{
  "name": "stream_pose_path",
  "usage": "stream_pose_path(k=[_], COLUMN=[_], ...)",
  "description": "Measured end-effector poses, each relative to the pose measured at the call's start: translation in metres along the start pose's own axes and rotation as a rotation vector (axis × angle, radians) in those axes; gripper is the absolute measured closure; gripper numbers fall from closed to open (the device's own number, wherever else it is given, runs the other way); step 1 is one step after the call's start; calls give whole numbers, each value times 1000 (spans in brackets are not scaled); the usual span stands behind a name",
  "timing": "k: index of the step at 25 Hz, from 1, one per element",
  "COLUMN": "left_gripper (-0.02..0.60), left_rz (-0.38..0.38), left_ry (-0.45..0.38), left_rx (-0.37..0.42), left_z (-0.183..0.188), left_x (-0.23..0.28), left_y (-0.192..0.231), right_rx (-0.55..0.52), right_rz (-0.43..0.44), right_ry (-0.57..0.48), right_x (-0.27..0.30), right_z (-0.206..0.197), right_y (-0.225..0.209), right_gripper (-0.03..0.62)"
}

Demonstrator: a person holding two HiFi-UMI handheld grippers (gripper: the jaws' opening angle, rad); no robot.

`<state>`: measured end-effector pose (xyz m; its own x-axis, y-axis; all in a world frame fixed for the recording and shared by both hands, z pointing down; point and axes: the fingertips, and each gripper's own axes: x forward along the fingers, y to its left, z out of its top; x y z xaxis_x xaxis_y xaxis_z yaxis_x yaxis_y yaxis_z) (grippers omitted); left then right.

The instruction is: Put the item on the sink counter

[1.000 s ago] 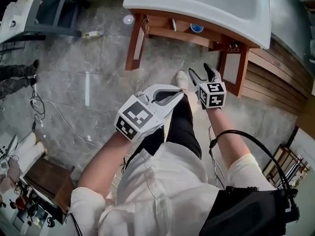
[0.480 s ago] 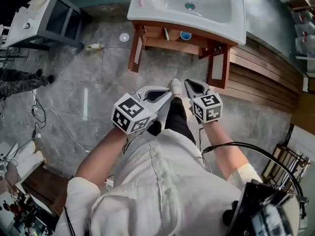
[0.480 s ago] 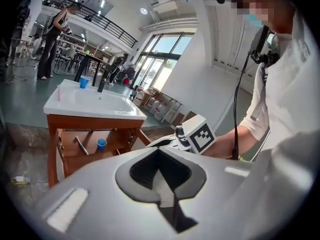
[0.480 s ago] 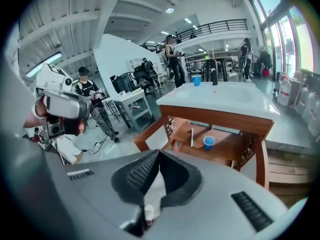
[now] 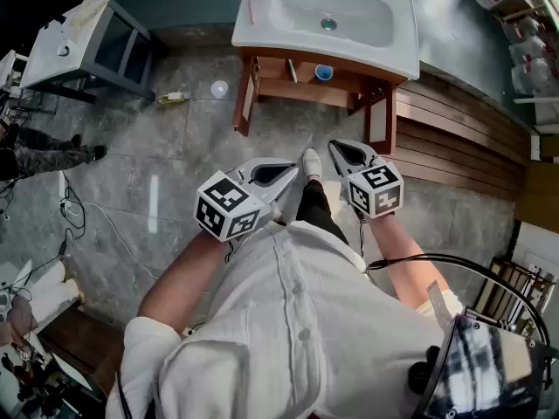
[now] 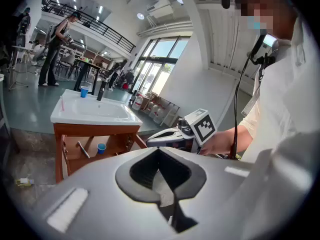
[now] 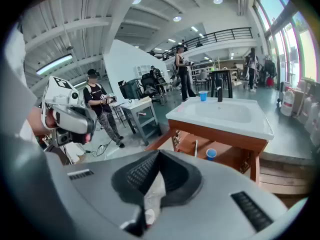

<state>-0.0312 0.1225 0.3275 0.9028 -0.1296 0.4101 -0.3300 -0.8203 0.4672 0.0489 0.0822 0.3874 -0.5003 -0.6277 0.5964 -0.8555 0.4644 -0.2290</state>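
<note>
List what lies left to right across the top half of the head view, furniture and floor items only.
grey cabinet → small yellow-green item on the floor → white disc on the floor → sink counter → wooden slat decking

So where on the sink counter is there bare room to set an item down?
The sink counter has a bare strip right of the basin and a narrow bare front rim. A thin pink stick lies on the left strip. The back is crowded: a blue cup stands beside the faucet.
</note>
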Motion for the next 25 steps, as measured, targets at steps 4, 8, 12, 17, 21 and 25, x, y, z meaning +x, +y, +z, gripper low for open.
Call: stream_pose_path(k=[4,8,12,17,21,25], left_gripper=[575,575,577,575,575,575], left_rz=[24,32,44,59,80,96], left_ry=[-22,-28,-45,-56,-77,-84], left_rx=[-14,-8,-9,2,-14,-22], left_z=[-2,-3,-3,-8,-10,-14], left_x=[-12,-21,-27,-36,-46,-51], left_y=[-6,-12,-14,-16,-14,-13], right_rx=[-17,-43,-63,-89,-106,-121], right_rz=[13,34,43,56,73,83], right_ry=[0,0,-10,-10,-10,-10], right_x=[-8,-14,-17,-18,-17,-17], right_z=[4,10,14,12,14,13], right_y=[12,26,37,54,64,70], right_gripper=[589,589,589,589,589,589])
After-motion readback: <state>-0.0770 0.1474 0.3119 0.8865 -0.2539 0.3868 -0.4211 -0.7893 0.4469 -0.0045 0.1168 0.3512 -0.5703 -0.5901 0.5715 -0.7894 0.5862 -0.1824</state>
